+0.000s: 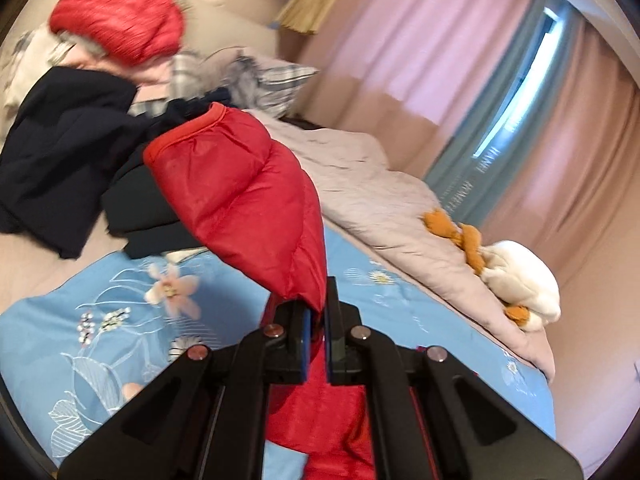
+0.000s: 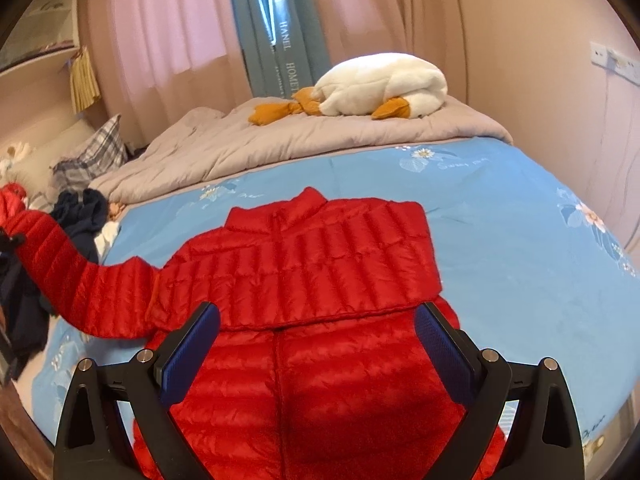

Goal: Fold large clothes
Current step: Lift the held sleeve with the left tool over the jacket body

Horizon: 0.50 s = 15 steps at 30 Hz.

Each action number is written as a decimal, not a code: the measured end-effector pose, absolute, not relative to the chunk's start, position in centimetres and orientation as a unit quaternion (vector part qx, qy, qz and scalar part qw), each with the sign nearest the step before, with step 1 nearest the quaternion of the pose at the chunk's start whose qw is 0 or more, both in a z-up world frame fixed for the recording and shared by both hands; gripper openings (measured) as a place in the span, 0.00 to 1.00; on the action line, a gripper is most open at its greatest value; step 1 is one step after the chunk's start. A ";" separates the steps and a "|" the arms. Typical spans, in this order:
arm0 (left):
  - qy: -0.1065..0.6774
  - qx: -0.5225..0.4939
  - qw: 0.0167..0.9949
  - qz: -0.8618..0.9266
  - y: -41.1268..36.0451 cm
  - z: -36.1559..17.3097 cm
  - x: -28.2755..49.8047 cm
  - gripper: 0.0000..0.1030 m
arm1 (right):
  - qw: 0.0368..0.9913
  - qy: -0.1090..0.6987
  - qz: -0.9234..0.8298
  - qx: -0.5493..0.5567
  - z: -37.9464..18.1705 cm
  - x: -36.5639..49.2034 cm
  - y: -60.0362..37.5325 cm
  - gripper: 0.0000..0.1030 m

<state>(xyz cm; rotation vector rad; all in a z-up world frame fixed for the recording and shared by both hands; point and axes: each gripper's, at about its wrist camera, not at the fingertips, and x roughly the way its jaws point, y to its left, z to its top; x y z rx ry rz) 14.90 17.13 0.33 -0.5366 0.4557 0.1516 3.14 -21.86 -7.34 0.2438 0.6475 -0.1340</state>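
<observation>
Red down jacket [image 2: 320, 264]: lies front-up on the blue floral bedsheet [image 2: 500, 216], collar pointing toward the far side of the bed. One sleeve is folded across the chest; the other sleeve [image 2: 76, 280] stretches off to the left and rises off the sheet.

Left gripper [image 1: 316, 320]: closed tight on the raised sleeve [image 1: 248, 196] near its end, blue pads pressing the red fabric from both sides; the cuff hangs beyond the fingers, above the sheet [image 1: 80, 360].

Right gripper [image 2: 316, 344]: spread wide, holding nothing, poised over the jacket's lower body with one finger to each side of the zip line.

Grey quilt [image 2: 248, 144]: bunched along the far half of the bed.

White plush goose [image 2: 380, 80]: rests on the quilt, orange feet showing.

Dark clothing pile [image 1: 68, 152]: heaped at the bed's left end, beside a second red garment [image 1: 120, 20] and a plaid pillow [image 2: 92, 156].

Pink curtains [image 2: 172, 28]: behind the bed.
</observation>
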 end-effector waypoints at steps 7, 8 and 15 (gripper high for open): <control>0.218 -0.215 0.952 0.010 10.9 3.2 14.7 0.03 | 0.936 0.311 -0.080 0.142 -7.5 2.1 -23.7 0.94; 0.220 -0.209 0.953 0.000 10.0 3.4 14.8 0.03 | 0.936 0.310 -0.082 0.145 -7.5 2.0 -24.0 0.94; 0.233 -0.172 0.955 -0.063 4.4 3.8 14.7 0.03 | 0.934 0.309 -0.097 0.152 -7.7 1.4 -25.1 0.94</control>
